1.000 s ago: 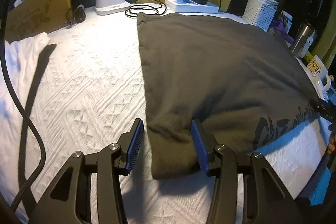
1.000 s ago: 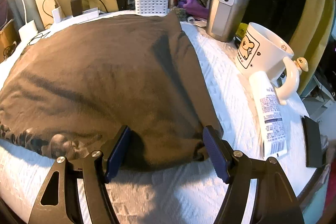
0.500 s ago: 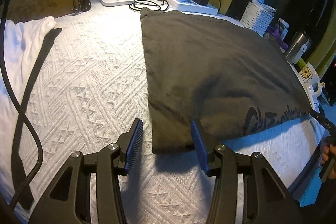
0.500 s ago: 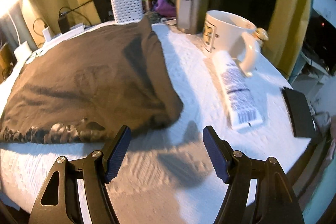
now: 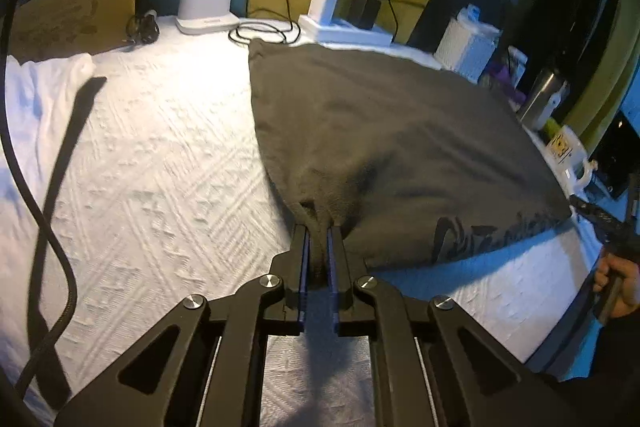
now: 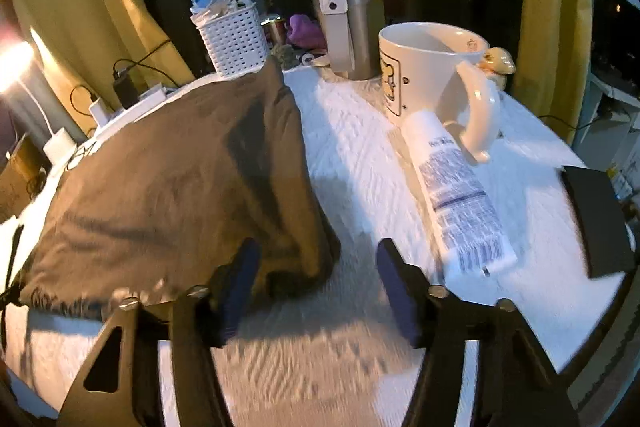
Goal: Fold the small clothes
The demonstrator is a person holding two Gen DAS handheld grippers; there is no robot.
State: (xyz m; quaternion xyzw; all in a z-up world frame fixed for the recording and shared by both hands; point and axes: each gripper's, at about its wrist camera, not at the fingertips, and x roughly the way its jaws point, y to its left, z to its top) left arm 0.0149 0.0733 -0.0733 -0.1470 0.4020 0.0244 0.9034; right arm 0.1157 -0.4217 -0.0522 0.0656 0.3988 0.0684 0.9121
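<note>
My left claw (image 5: 318, 247) just snapped together and now pinches the near corner of the dark shirt (image 5: 400, 147), low in the frame. My right claw (image 6: 316, 279) has been closing but is spread, touching nothing, with the shirt's other corner between its jaws. I think the fold can start once it grabs too.

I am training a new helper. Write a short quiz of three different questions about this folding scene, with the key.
1. True or false: the left gripper is shut on the dark grey garment.
2. What lies beside the white mug? A) a white tube B) a spoon C) a book
3. Fill in: the right gripper is ____, with the garment's corner between its jaws.

Key: 1 true; 2 A, the white tube; 3 open, its jaws have just been closing.
</note>
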